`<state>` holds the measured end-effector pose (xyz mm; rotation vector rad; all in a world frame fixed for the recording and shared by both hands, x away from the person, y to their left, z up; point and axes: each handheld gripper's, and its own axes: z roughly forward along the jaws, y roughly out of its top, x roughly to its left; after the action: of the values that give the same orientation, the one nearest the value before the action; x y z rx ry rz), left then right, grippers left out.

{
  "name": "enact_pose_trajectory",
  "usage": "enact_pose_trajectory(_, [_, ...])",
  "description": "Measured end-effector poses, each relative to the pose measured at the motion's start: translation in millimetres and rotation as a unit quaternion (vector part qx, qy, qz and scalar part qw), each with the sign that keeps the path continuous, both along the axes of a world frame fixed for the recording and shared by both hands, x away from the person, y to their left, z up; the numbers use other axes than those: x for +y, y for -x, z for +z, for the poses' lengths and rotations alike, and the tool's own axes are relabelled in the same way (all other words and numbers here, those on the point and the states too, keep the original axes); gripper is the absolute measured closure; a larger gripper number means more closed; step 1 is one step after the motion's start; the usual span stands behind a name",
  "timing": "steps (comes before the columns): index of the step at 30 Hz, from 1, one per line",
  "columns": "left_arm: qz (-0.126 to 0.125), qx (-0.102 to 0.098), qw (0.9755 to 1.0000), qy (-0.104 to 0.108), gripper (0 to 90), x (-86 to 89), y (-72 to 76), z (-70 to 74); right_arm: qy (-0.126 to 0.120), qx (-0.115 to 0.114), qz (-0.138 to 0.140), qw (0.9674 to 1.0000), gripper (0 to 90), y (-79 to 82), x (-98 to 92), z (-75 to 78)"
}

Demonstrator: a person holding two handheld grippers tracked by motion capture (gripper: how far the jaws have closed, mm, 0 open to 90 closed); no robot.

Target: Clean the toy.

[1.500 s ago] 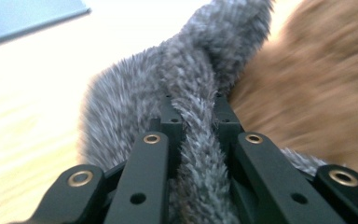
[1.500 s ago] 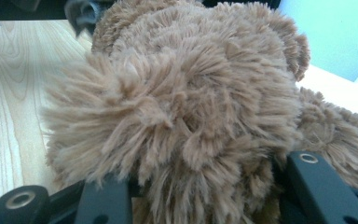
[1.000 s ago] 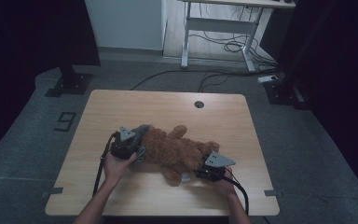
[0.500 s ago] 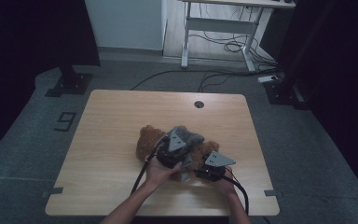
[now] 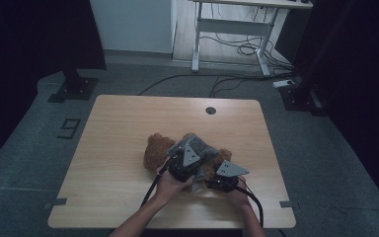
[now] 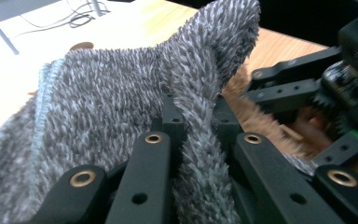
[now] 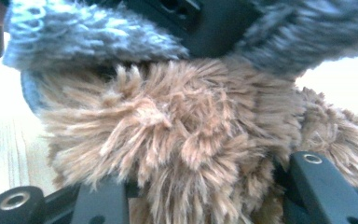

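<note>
Jaws of the left gripper (image 6: 193, 140) pinch a fold of grey cloth (image 6: 112, 102), clamped tight on it. In the high view that gripper (image 5: 190, 158) sits over the bear (image 5: 158, 148), with the cloth draped across the bear's middle. The right gripper (image 7: 200, 186) stands partly open with the bear's brown fur (image 7: 182, 135) packed between its jaws; whether they press on it cannot be told. It (image 5: 222, 178) lies just beside the left one, at the bear's right end. The bear lies on the table (image 5: 128, 118), toward the person's edge.
</note>
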<state>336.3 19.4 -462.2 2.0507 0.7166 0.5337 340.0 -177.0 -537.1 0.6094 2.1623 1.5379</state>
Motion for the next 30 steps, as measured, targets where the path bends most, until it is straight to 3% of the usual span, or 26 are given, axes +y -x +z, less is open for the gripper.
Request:
enact_pose_trajectory(2, [0.005, 0.001, 1.0, 0.0, 80.4, 7.2, -2.2, 0.9, -0.002, 0.001, 0.0, 1.0, 49.8, -0.3, -0.2, -0.1])
enact_pose_trajectory(5, [0.033, -0.004, 0.9994, -0.011, 80.4, 24.7, -9.0, 1.7, -0.003, 0.002, -0.001, 1.0, 49.8, -0.7, -0.8, 0.0])
enact_pose_trajectory(8, [0.065, 0.01, 0.9978, -0.007, 80.3, 53.4, -19.8, -0.6, -0.006, 0.004, 0.0, 1.0, 49.8, -1.2, -1.0, -0.1])
enact_pose_trajectory(12, [0.095, 0.015, 0.9951, 0.022, 80.4, 92.6, -24.6, -6.0, -0.008, 0.004, 0.001, 1.0, 49.8, -1.5, -0.7, -0.2])
enact_pose_trajectory(16, [0.123, 0.01, 0.992, 0.027, 80.4, 116.9, -24.5, -5.2, -0.009, 0.005, 0.0, 1.0, 49.8, -1.4, -0.8, -0.3])
enact_pose_trajectory(20, [0.156, 0.025, 0.9872, 0.025, 80.4, 141.1, -29.5, -11.8, -0.01, 0.006, 0.0, 0.9999, 49.8, -1.6, -1.0, -0.3])
enact_pose_trajectory(24, [0.178, 0.049, 0.9827, 0.011, 80.4, 156.6, -36.0, -28.6, -0.014, 0.009, 0.001, 0.9999, 49.8, -2.5, -1.8, -0.6])
enact_pose_trajectory(26, [0.182, 0.055, 0.9816, 0.008, 80.4, 160.5, -37.0, -34.7, -0.014, 0.01, 0.001, 0.9999, 49.8, -2.9, -2.4, -0.7])
enact_pose_trajectory(28, [0.181, 0.057, 0.9816, 0.016, 80.5, 161.4, -36.2, -35.1, -0.014, 0.011, 0.002, 0.9998, 49.8, -3.1, -2.7, -0.6])
enact_pose_trajectory(30, [0.176, 0.047, 0.9831, 0.015, 80.4, 157.2, -33.5, -27.9, -0.015, 0.012, 0.001, 0.9998, 49.8, -3.2, -2.8, -0.5])
